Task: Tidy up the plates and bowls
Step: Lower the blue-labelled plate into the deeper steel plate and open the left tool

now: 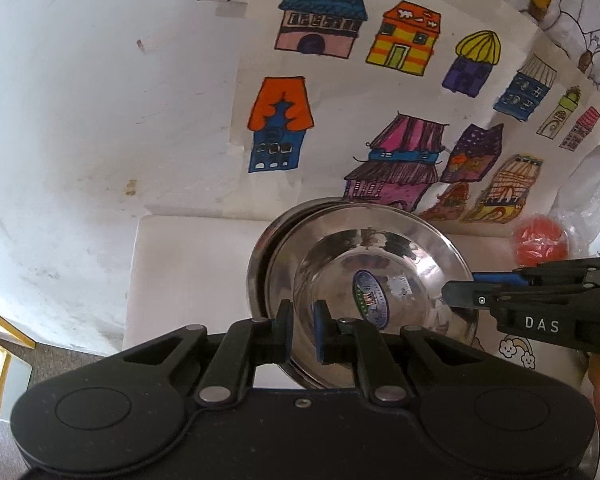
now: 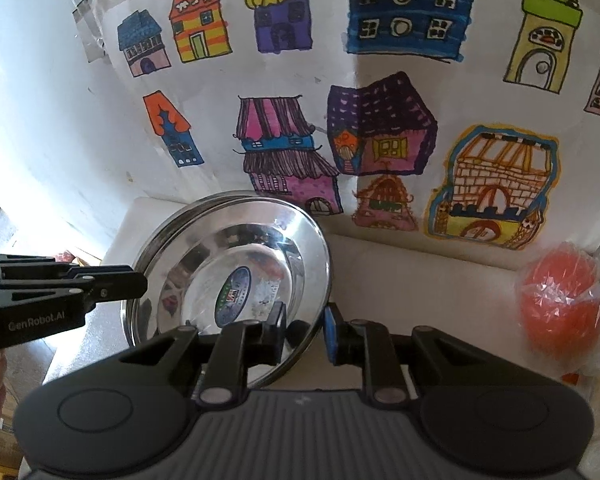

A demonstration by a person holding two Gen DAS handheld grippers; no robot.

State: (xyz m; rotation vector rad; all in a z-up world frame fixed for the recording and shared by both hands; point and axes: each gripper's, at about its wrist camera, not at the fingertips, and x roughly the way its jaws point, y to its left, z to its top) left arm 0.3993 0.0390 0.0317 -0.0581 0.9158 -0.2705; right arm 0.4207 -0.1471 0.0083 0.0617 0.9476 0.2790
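Note:
A shiny steel plate (image 1: 380,248) with a round sticker in its middle lies on top of another steel plate (image 1: 260,256), slightly offset to the right. My left gripper (image 1: 302,320) is shut on the top plate's near rim, one finger inside and one outside. In the right wrist view the same top plate (image 2: 240,240) has its right rim between the fingers of my right gripper (image 2: 304,324), with a slim gap beside the blue pad. The left gripper (image 2: 140,286) reaches in from the left, and the right gripper (image 1: 456,296) from the right.
The plates rest on a white surface (image 2: 420,280) against a wall covered with coloured drawings of houses (image 2: 380,132). A red ball in clear plastic wrap (image 2: 564,300) lies to the right. The white surface's left edge drops to a floor with boxes (image 1: 0,360).

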